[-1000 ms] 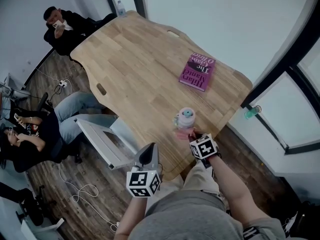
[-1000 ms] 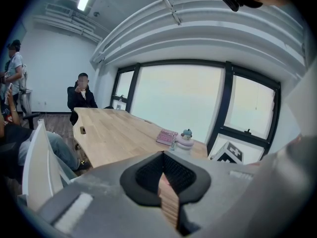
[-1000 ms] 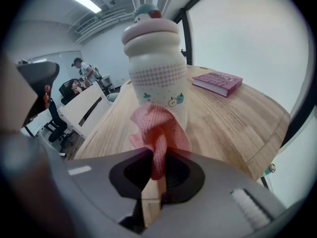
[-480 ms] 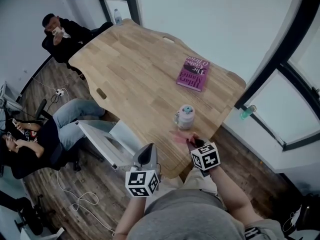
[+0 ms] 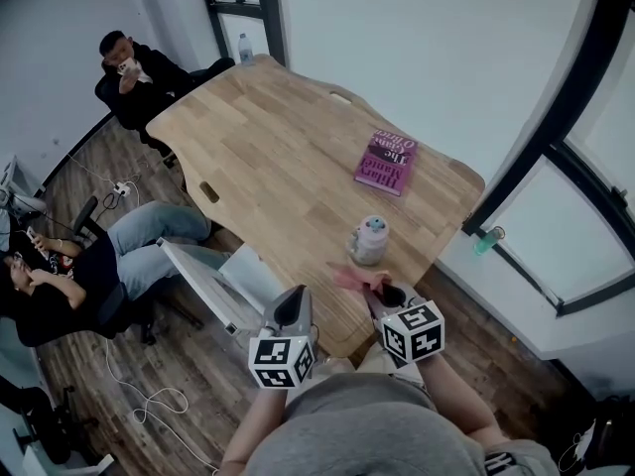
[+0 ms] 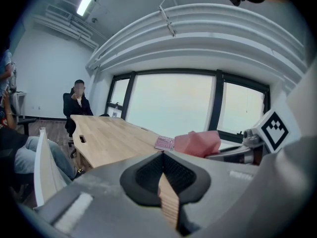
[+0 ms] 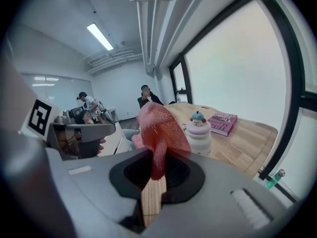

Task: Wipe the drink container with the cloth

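The drink container point(image 5: 370, 240), a pale jar with a lilac lid and a small blue figure on top, stands upright near the wooden table's point(image 5: 268, 157) near edge. It also shows in the right gripper view point(image 7: 199, 133). My right gripper point(image 5: 383, 294) hovers just short of it, over the table's edge, shut on a pink mesh cloth point(image 5: 354, 279) that bunches up out of the jaws point(image 7: 157, 128). The cloth and container are apart. My left gripper point(image 5: 292, 305) hangs off the table's left side, shut with nothing in it point(image 6: 163, 175); from it I see the cloth point(image 6: 199, 143).
A purple book point(image 5: 388, 161) lies on the table beyond the container. A white chair point(image 5: 210, 284) stands close to the left gripper. Two people sit at the left and another point(image 5: 134, 67) at the far end. A green bottle point(image 5: 483, 241) sits on the window ledge at right.
The right gripper has drawn back from the container toward me with the cloth still in it. The left gripper has hardly moved.
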`<state>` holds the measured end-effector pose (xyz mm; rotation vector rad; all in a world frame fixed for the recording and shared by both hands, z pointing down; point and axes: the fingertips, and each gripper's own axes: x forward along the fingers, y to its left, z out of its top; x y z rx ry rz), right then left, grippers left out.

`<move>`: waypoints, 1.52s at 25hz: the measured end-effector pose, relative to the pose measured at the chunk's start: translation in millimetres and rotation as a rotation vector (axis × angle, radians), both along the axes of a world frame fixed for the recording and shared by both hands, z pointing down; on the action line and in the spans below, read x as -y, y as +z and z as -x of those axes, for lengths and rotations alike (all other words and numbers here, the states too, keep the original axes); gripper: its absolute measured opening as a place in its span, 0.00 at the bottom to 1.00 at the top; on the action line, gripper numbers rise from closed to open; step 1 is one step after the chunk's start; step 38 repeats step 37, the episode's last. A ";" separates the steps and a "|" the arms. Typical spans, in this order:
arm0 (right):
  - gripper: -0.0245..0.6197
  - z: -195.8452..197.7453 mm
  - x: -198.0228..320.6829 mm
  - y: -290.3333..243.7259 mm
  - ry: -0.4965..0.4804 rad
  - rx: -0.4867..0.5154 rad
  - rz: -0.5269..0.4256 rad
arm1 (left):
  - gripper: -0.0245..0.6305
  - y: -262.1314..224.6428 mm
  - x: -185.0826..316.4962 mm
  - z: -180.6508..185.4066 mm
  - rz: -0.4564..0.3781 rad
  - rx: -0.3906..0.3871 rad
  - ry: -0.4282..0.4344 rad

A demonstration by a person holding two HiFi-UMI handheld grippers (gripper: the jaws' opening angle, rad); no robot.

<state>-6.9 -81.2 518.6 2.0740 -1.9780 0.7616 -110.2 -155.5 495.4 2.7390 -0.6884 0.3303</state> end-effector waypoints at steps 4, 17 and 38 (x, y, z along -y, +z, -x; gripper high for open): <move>0.09 11.4 -0.8 -16.4 -0.019 -0.005 -0.045 | 0.04 -2.4 -1.6 4.4 -0.007 -0.005 -0.004; 0.08 22.5 -0.4 -25.8 -0.097 -0.048 -0.062 | 0.04 -2.2 -6.0 7.9 -0.003 -0.002 -0.033; 0.08 18.3 7.7 -27.3 -0.092 -0.043 -0.078 | 0.04 1.2 -1.9 9.6 0.003 0.009 -0.039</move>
